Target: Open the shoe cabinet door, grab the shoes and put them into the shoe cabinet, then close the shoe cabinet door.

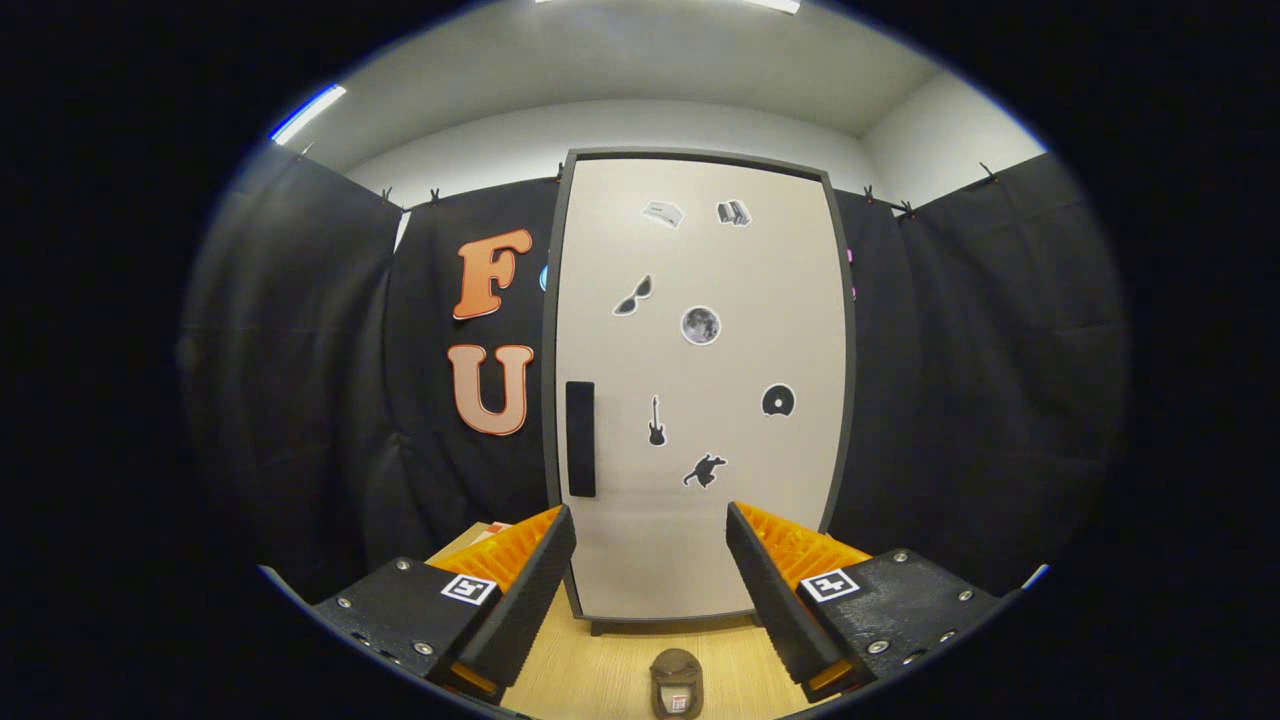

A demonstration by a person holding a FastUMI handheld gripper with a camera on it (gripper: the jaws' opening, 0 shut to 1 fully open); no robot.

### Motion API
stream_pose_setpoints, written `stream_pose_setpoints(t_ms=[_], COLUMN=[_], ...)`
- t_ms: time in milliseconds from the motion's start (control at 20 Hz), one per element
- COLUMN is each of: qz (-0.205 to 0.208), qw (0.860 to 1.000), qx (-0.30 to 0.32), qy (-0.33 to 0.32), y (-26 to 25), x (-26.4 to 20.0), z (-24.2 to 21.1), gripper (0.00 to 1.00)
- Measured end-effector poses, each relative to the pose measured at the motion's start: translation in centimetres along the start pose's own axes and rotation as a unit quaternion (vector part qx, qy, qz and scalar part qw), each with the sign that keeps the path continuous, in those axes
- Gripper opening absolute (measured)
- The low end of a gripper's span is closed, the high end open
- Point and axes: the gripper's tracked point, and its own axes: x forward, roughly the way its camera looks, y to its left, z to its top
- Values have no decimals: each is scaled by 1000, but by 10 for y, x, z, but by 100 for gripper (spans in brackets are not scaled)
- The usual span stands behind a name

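The dark handle [580,438] sits on the left edge of the shut shoe cabinet door [700,400], which stands at the far side of the wooden worktop [600,670]. The fingers [650,560] are spread apart, empty. Between them, near, lies a brown shoe [677,680].

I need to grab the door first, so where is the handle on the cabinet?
In the gripper view, the dark handle sits upright near the left edge of the shut cabinet door, beyond the open gripper and left of the guitar sticker.
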Motion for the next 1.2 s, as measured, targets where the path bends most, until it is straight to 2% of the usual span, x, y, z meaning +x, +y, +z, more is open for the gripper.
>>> stream_pose_setpoints(t_ms=[500, 1000, 1100, 1200], qz=[33, 32, 34, 27], qw=[999, 999, 999, 999], qx=[9, 6, 14, 10], qy=[0, 5, 12, 13], y=[50, 65, 69, 67], x=[102, 173, 181, 185], z=[0, -4, -8, -8], gripper=[95, 94, 90, 76])
